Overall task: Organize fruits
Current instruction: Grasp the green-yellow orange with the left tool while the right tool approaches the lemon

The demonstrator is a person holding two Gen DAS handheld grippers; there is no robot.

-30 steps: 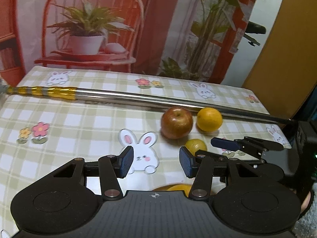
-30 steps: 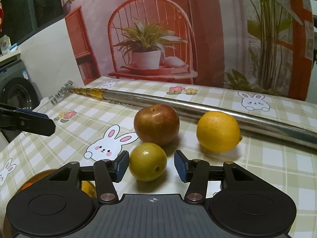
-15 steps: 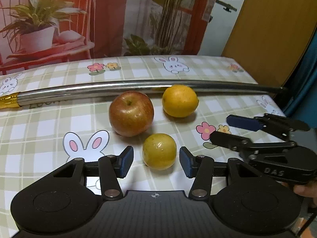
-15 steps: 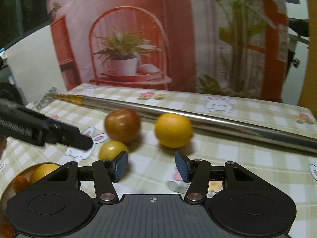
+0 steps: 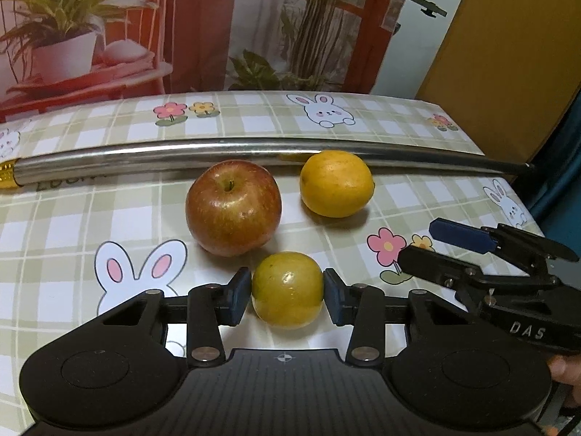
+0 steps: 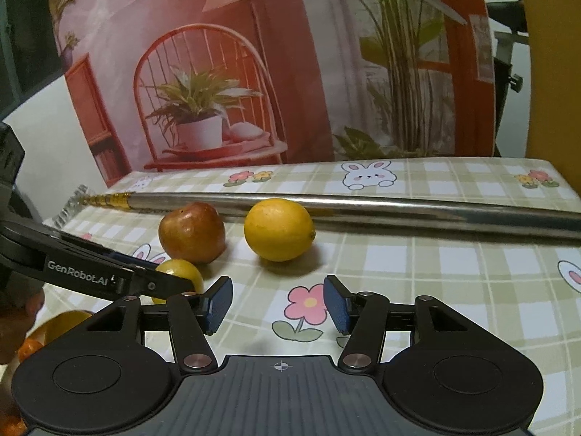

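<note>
A table under a green-checked cloth (image 5: 72, 218) printed with rabbits and flowers stands before a backdrop (image 6: 225, 72) showing a red chair and potted plants.

The left gripper (image 5: 287, 296) tilts steeply down toward the cloth. Its jaws have just been closing, and the blue pads now sit against both sides of the small yellow-green fruit (image 5: 287, 290), which rests on the cloth in the near middle of the table; the pads look to be touching it on left and right. In the right wrist view the same fruit (image 6: 181, 272) is half hidden behind the left gripper's black finger.

Just beyond that fruit lies a red apple (image 5: 233, 207), stem dimple up, close to it but apart. Beside the apple, toward the table's right edge, sits an orange citrus fruit (image 5: 336, 183), touching or nearly touching a long metal tube (image 5: 218, 152) that runs across the table from left edge to right edge, with a gold-coloured end at the left.

The right gripper (image 6: 277, 305) is angled less steeply down, over a pink flower print nearer the right edge. Its jaws have just been opening and stand partly apart with nothing between them. In the left wrist view it reaches in from the right, a fingertip of the person's hand (image 5: 564, 370) showing at the frame edge.

At the near left corner, orange fruit (image 6: 29, 348) shows partly behind the gripper body.
</note>
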